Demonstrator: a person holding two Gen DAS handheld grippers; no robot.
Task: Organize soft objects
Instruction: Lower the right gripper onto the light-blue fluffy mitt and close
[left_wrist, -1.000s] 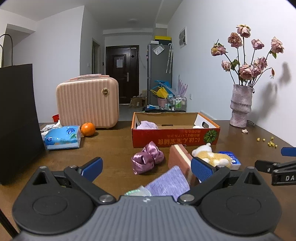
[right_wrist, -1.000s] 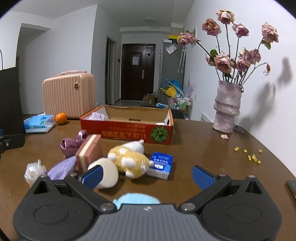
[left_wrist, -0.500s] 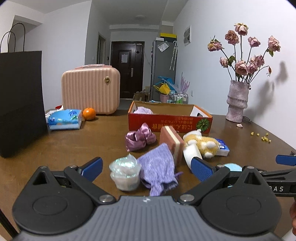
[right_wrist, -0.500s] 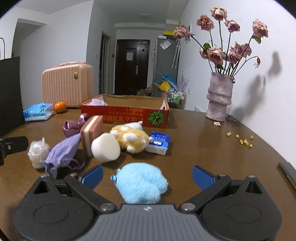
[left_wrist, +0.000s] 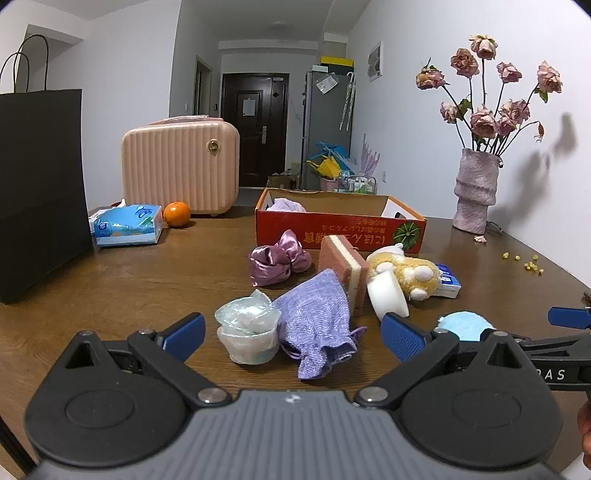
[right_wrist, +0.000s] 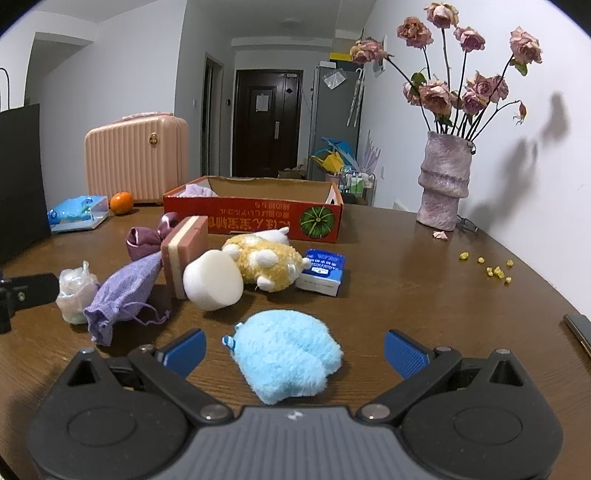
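- Left wrist view: the left gripper (left_wrist: 291, 338) hangs spread wide and empty above the table (left_wrist: 147, 280), just behind a plastic-wrapped cup (left_wrist: 248, 334) and purple pouch (left_wrist: 317, 328).
- Right wrist view: the right gripper (right_wrist: 293, 349) is spread wide, the blue plush (right_wrist: 286, 356) lying between its fingers, ungrasped; the red box (right_wrist: 255, 218) stands farther back.

Far left on tabletop (left_wrist: 147, 280): black paper bag (left_wrist: 40, 184), pink case (left_wrist: 181, 170), tissue pack (left_wrist: 125, 225), orange (left_wrist: 176, 213). Far right: vase (left_wrist: 476, 192) of dried roses (left_wrist: 495, 99), scattered yellow bits (left_wrist: 528, 262).
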